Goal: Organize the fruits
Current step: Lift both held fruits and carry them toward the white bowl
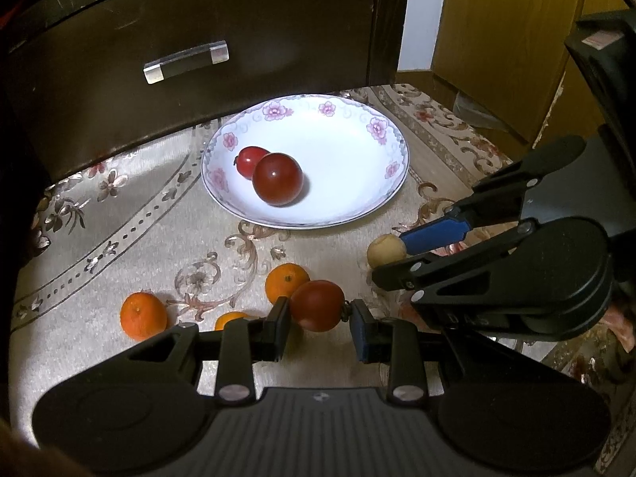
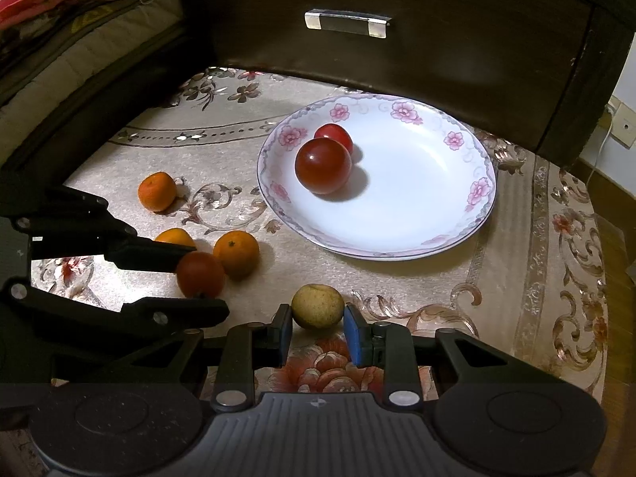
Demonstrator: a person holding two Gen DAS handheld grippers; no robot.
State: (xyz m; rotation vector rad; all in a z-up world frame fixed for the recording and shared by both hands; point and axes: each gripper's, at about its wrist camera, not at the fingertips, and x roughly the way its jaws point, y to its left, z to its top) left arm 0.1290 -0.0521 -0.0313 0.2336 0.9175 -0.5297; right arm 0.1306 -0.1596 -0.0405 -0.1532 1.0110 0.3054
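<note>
left hand-held gripper (image 1: 318, 320) | clenched on red fruit (image 1: 317, 305) | right hand-held gripper (image 2: 318, 328) | clenched on tan fruit (image 2: 317, 305)

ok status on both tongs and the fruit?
Left tongs shut on dark red tomato. Right tongs shut on tan round fruit. Floral white plate: path unobstructed.

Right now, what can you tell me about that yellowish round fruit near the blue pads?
The yellowish fruit is small, round, matte and faintly dimpled, pale tan-yellow. It sits on the patterned cloth, in front of the plate, and the right gripper is shut on it, a blue pad against each side. No other fruit touches it.
</note>
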